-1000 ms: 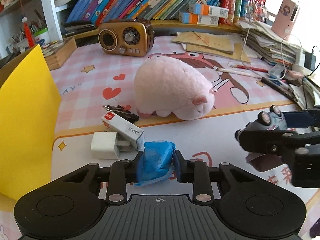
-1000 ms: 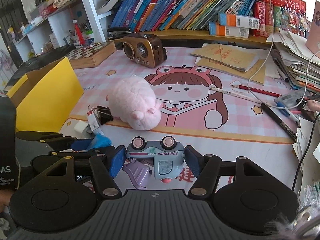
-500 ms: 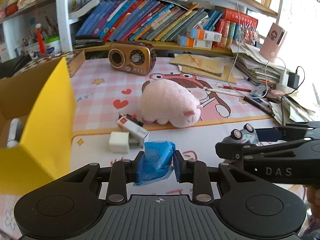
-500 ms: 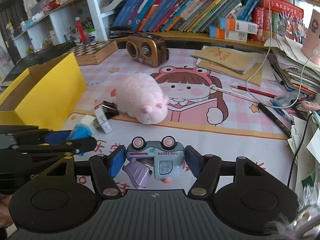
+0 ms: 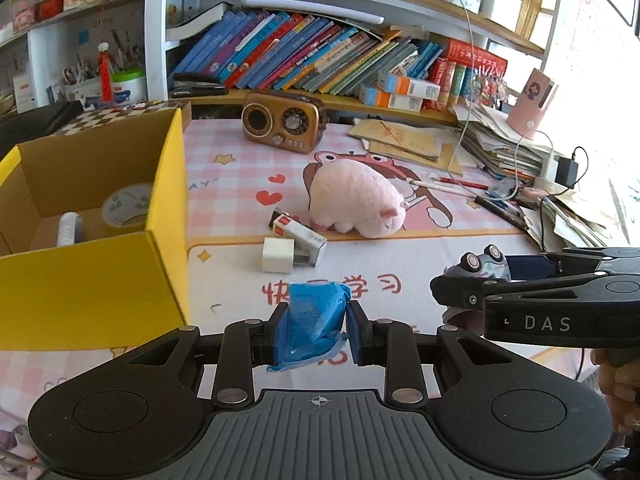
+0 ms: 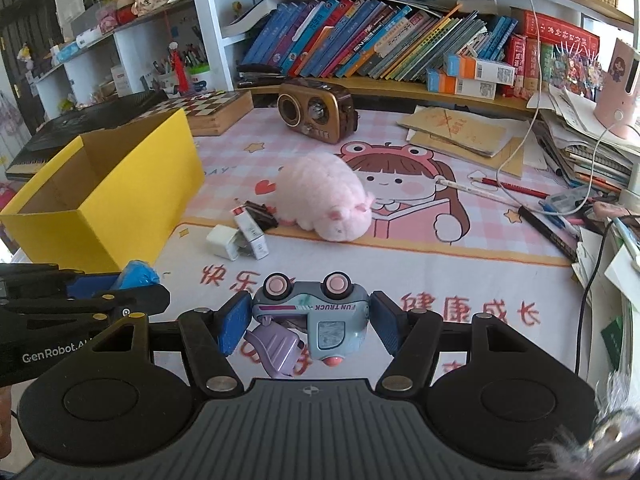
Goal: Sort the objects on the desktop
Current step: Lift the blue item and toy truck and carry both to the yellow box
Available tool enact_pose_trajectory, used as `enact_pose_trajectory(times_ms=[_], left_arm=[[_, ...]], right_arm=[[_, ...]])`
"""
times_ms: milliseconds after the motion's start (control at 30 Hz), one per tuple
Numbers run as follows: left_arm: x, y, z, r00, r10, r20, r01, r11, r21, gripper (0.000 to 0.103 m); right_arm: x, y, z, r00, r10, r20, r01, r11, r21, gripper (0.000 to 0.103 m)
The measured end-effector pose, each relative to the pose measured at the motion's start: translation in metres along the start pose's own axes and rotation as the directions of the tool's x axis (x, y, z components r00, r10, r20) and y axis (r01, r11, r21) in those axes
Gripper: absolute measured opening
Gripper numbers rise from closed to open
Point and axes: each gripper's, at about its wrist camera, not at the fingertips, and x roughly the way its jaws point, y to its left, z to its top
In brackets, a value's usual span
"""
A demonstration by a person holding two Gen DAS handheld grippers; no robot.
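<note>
Both grippers are now riding higher and farther back from the desk than a second ago, so the yellow box [image 5: 92, 240], which was only a yellow wall then, is showing its open top and its inside.

Starting at the desk's left edge, that box is sitting with a tape roll [image 5: 126, 210] and a pale cylinder [image 5: 70, 228] already lying in it. Just to its right, the left gripper [image 5: 314, 320] is pinching a crumpled blue packet [image 5: 312, 322] tight between nearly closed pads, clear of the desk. Beyond it, near the desk's middle, a white charger [image 5: 277, 255], a small red-and-white carton [image 5: 298, 234] and a pink plush [image 5: 356, 204] are lying untouched, with a brown radio [image 5: 282, 126] standing toward the far edge.

Farther right, the right gripper [image 6: 308, 316] is holding a toy truck [image 6: 316, 316] upside down, wheels up, its long axis running across the moderately spread pads, which are pressing on its two ends.

What the coming drop seems to turn on: the box is lying to the left of both grippers, and the left one is much the nearer, with the box's front right corner almost beside it. I'd judge the packet is going in first, while the truck would have to cross over the left gripper.
</note>
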Motion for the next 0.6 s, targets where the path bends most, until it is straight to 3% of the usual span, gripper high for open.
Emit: enact_pose_trajectory(times_ms=[600], left_arm=[[-0.062,0.050,-0.045,0.999,-0.052,-0.001,0.052,0.999,0.002,0.028]], right_arm=[[-0.036,0.081,-0.046,1.000,-0.024,-0.020,0.025,0.999,0.031,0.062]])
